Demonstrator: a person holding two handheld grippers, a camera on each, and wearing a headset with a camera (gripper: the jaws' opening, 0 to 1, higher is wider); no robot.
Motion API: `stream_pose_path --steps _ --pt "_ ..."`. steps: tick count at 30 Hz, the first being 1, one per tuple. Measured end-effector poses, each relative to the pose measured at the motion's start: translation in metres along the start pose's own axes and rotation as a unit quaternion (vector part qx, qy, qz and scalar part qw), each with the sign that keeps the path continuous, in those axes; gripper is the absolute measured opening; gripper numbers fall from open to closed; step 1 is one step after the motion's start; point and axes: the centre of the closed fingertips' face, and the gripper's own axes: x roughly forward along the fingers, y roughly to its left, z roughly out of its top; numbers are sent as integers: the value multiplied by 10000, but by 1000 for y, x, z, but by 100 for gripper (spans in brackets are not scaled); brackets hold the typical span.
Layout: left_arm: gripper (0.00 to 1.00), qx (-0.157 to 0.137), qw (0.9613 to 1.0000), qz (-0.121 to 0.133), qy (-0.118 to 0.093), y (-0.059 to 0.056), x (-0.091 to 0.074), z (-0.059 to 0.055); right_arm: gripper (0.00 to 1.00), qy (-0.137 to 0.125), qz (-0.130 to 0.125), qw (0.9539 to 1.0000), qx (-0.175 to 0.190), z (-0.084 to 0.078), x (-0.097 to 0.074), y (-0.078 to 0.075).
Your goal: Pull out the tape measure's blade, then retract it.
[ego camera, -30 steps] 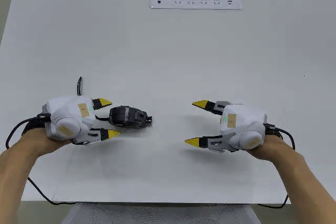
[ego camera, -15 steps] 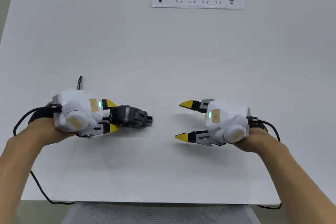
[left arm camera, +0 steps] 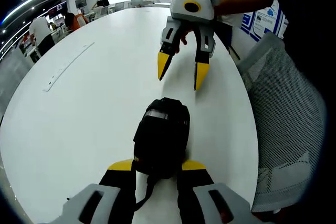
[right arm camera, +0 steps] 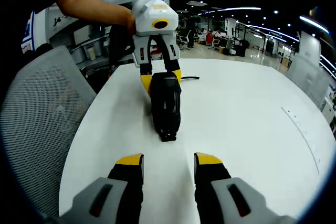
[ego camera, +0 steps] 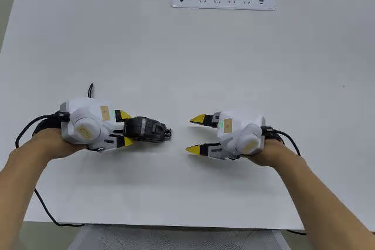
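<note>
A black tape measure (ego camera: 146, 129) lies on the white table (ego camera: 176, 57), its blade end pointing right. My left gripper (ego camera: 123, 128) is shut on the tape measure's (left arm camera: 160, 137) rear, one yellow-tipped finger (left arm camera: 122, 165) on each side. My right gripper (ego camera: 194, 134) stands open a short way to the right, its tips aimed at the case's nose and apart from it. From the right gripper view, the tape measure (right arm camera: 166, 103) sits just ahead of my open right gripper (right arm camera: 169, 161), with the left gripper (right arm camera: 160, 80) behind it. The right gripper (left arm camera: 181, 72) faces me in the left gripper view.
A white power strip (ego camera: 222, 0) lies at the far side of the table. Black cables (ego camera: 26, 130) trail off the left gripper toward the front-left edge. A mesh chair (left arm camera: 286, 129) stands by the table edge.
My left gripper closed on the tape measure's rear. The right gripper moved left toward the case's nose, staying open.
</note>
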Motion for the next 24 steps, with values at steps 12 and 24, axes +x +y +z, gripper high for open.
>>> stream_pose_path --steps 12,24 --pt "27 -57 10000 2 27 1 0 -1 29 -36 164 9998 104 9 24 1" --pt "27 -64 10000 -50 43 1 1 -2 20 95 248 9996 11 9 46 0"
